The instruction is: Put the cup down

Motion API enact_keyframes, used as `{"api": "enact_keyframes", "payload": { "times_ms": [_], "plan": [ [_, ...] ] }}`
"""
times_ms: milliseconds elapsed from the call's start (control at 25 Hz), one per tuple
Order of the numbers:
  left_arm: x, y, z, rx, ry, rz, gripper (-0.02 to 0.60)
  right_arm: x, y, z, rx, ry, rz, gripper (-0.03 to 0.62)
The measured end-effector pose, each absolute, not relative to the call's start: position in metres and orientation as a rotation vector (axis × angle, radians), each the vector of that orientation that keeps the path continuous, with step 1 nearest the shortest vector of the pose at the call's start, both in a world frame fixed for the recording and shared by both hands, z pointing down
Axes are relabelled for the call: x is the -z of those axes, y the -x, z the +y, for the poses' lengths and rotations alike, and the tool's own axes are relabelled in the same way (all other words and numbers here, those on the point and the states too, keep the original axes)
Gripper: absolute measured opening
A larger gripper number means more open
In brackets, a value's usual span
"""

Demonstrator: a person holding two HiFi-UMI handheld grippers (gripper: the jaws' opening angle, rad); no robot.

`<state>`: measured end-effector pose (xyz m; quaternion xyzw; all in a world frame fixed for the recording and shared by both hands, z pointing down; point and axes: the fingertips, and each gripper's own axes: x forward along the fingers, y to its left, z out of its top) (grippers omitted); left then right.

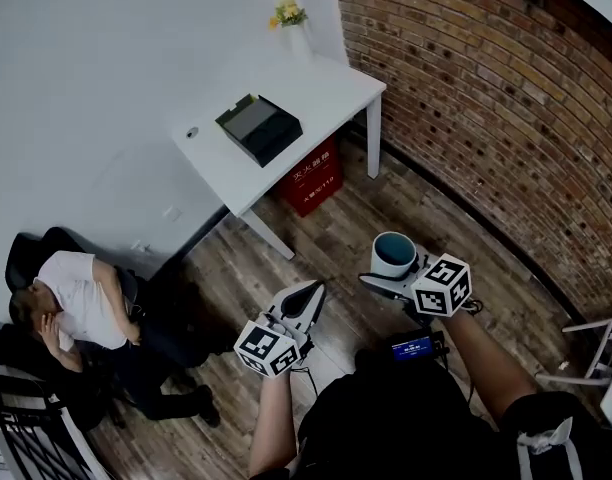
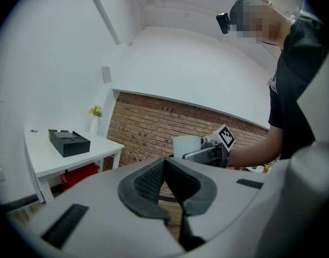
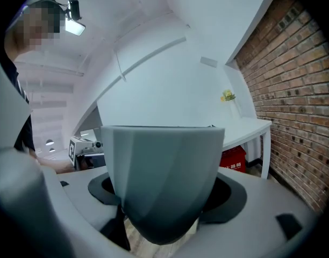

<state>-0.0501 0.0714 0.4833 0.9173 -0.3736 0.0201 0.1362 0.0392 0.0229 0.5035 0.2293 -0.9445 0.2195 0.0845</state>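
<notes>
Two grippers to report, both up over a plank floor (image 1: 331,233). At far left, saw a seated person (image 1: 81,308) in a white top, slumped in a dark chair. Further right, found a white table (image 1: 331,93) against the wall, with a black box (image 1: 258,128) lying on it, a small vase of yellow flowers (image 1: 291,18) at its back corner and a red container (image 1: 312,178) underneath. Next, spotted the left gripper (image 1: 314,290) well apart from the table: jaws pressed tip to tip, nothing between them. Just to its right, found the right gripper (image 1: 398,276) clamped on a pale cup (image 1: 393,251) with a teal inside. Was upright, mouth up, held in the air above the floor and touching only the two dark pads. Filled most of the right gripper view, faceted wall facing the camera. Rightmost, made out a brick wall (image 1: 486,98) curving down that side of the room.
</notes>
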Motion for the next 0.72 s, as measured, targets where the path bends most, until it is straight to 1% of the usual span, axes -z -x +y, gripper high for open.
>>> {"api": "enact_keyframes", "payload": {
  "times_ms": [360, 720],
  "plan": [
    [-0.498, 0.073, -0.004, -0.066, -2.640, -1.099, 0.008, -0.518, -0.009, -0.054, -0.679, -0.623, -2.831, 0.391],
    [-0.503, 0.114, -0.143, -0.074, -2.578, -1.212, 0.008, -0.521, 0.046, -0.202, -0.682, -0.469, -2.868, 0.391]
  ]
}}
